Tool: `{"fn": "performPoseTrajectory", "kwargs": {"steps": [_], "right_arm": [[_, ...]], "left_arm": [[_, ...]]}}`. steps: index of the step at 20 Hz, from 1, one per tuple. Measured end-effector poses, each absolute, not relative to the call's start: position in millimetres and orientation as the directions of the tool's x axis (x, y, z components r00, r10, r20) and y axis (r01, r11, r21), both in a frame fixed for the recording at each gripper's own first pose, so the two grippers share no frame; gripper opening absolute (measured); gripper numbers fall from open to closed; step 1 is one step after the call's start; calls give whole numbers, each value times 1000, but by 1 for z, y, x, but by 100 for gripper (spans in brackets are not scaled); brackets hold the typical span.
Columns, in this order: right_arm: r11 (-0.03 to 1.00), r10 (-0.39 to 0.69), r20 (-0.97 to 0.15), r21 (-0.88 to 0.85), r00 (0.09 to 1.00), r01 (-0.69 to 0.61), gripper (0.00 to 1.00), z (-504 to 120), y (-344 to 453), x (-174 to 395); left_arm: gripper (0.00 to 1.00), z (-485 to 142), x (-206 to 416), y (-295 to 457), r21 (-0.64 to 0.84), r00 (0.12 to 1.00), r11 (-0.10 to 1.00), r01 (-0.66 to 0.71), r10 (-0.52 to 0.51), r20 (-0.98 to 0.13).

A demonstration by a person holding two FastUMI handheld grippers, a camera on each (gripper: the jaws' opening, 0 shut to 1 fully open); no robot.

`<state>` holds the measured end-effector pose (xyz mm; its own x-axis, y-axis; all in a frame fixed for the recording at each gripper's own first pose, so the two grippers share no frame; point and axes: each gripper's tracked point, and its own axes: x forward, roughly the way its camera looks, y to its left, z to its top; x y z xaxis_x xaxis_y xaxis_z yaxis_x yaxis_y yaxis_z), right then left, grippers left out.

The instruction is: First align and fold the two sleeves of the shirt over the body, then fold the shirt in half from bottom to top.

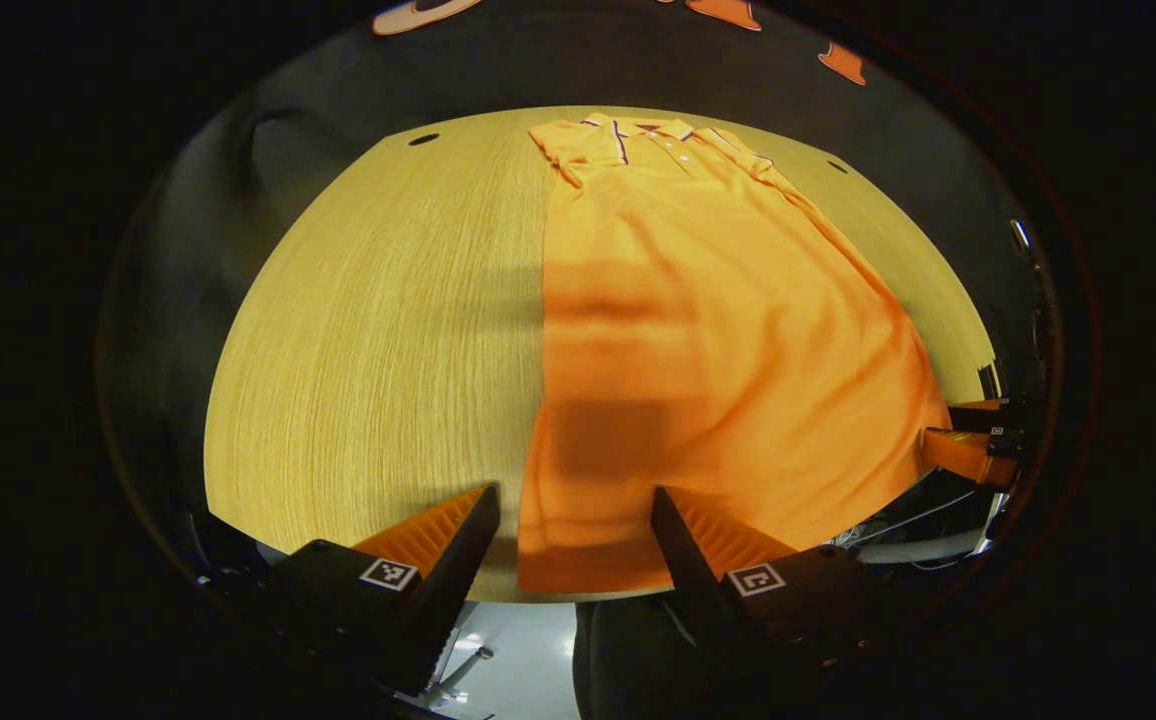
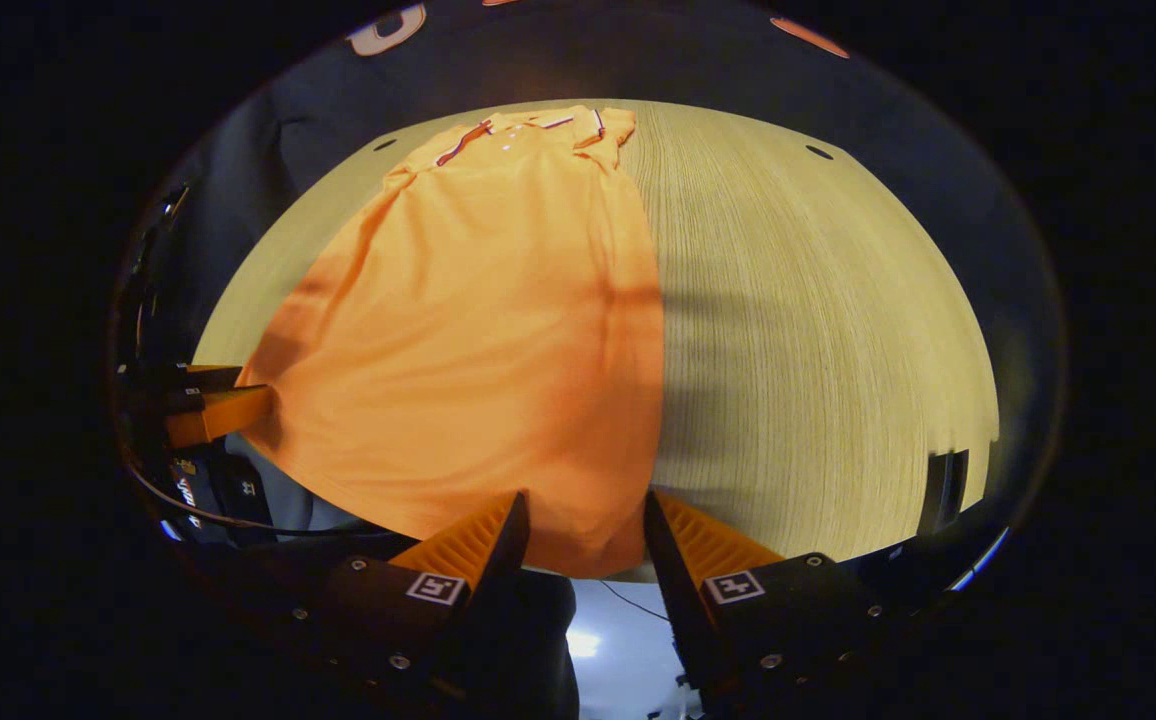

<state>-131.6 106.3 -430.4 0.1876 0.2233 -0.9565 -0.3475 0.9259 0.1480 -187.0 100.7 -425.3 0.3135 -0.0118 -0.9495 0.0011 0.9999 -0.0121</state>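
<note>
An orange polo shirt (image 1: 698, 330) (image 2: 478, 330) lies flat along a wooden table (image 1: 388, 330) (image 2: 818, 330), with its collar (image 1: 638, 130) (image 2: 538, 122) at the far end and its sides folded in to a narrow shape. Its hem reaches the near table edge. My left gripper (image 1: 570, 500) is open, its fingers standing either side of the hem's left corner. My right gripper (image 2: 586, 505) is open too, straddling the hem's right corner. The right gripper (image 1: 968, 440) also shows far off in the left gripper view, and the left gripper (image 2: 213, 410) far off in the right gripper view.
Small dark holes (image 1: 423, 139) (image 2: 819, 152) mark the table's far corners. Bare wood lies on both sides of the shirt. Pale floor (image 1: 528, 660) shows below the near edge, and cables (image 1: 918, 520) hang by it. A dark object (image 2: 943, 490) stands at the table's right edge.
</note>
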Motion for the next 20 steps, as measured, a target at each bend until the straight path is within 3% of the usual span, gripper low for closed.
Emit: {"fn": "performPoseTrajectory", "kwargs": {"steps": [1, 2, 3, 4, 5, 6, 8, 9, 10, 12, 13, 14, 15, 20], "right_arm": [[915, 203, -965, 127, 165, -383, 67, -431, 104, -132], [923, 190, -968, 119, 165, -367, 63, -432, 99, -131], [941, 180, -971, 122, 160, -316, 46, -432, 95, -127], [949, 213, -967, 171, 140, -264, 37, -431, 98, -129], [940, 288, -952, 260, 103, -223, 23, -429, 106, -134], [922, 365, -929, 351, 66, -165, 24, -427, 116, -141], [889, 456, -889, 453, 35, -60, 22, -422, 122, -151], [877, 480, -876, 479, 40, -43, 11, -429, 126, -149], [874, 486, -874, 484, 26, -40, 7, -425, 122, -156], [882, 471, -878, 469, 82, -43, 7, -435, 121, -148], [870, 492, -864, 492, 109, -32, 3, -432, 121, -134], [849, 527, -845, 528, 97, -13, 4, -418, 128, -138], [841, 536, -836, 541, 116, 11, 4, -417, 132, -135], [839, 543, -818, 539, 189, -75, 4, -401, 121, -109]], "left_arm": [[84, -426, -189, 100, -14, 290, 1000, 7, -15, -957], [81, -426, -193, 97, -16, 252, 1000, 16, -20, -968], [81, -425, -200, 94, -20, 211, 1000, 20, -23, -977], [81, -425, -198, 90, -34, 207, 999, 6, -34, -978], [53, -424, -198, 88, -30, 205, 999, -41, -21, -978], [26, -423, -196, 88, -25, 214, 998, -54, -13, -977], [23, -420, -198, 74, -67, 193, 996, -52, -56, -980], [7, -426, -197, 71, -85, 190, 995, -46, -74, -979], [8, -423, -197, 76, -87, 182, 996, -34, -79, -980], [7, -420, -191, 73, -114, 197, 992, -47, -103, -975], [7, -417, -188, 73, -127, 211, 990, -55, -113, -971], [7, -415, -183, 74, -143, 237, 987, -71, -123, -964], [1, -416, -180, 69, -173, 242, 982, -78, -149, -959], [1, -394, -168, 70, -191, 299, 978, -78, -160, -941]]}}
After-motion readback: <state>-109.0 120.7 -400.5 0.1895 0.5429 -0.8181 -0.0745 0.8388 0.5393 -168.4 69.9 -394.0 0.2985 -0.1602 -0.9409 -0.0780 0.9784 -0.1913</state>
